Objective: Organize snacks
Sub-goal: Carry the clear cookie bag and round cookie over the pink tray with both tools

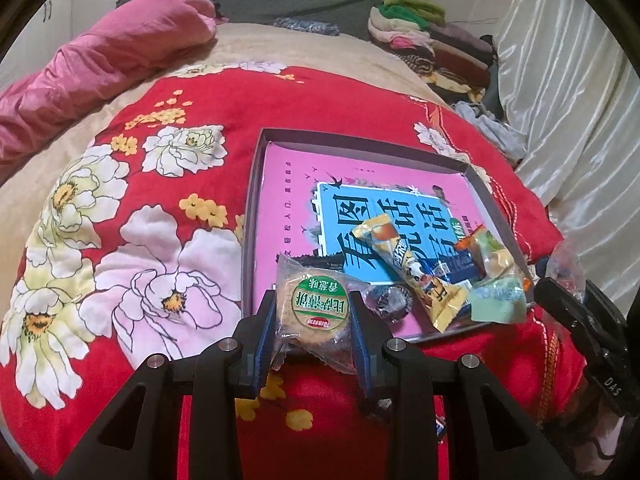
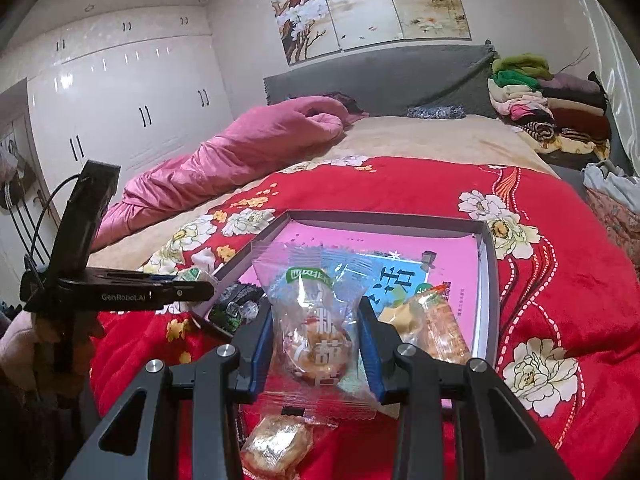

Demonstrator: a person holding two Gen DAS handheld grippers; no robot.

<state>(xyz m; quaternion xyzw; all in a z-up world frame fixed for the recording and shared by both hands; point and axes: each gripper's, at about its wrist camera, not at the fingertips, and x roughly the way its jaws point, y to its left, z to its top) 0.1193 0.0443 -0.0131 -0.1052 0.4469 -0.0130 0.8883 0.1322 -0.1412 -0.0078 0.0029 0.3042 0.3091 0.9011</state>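
The shallow grey cardboard tray [image 1: 256,184] holds wrappers at its 5 o'clock corner. The left gripper [image 1: 314,320] clamps a round green-labelled biscuit packet [image 1: 316,308]; the right gripper [image 2: 316,344] clamps a clear blue-edged cake packet [image 2: 316,320]. Only the right wrist view shows a loose golden pastry packet [image 2: 276,444] at 6 o'clock.

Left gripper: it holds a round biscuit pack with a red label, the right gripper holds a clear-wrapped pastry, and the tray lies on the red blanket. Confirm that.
Wrong in one respect: the label on the round biscuit pack in the left gripper is green, with only a small red strip, as the left wrist view shows. The right gripper does hold a clear-wrapped pastry, and the tray lies on the red blanket.

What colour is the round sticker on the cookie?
Green, on the cookie; clearest in the left wrist view.
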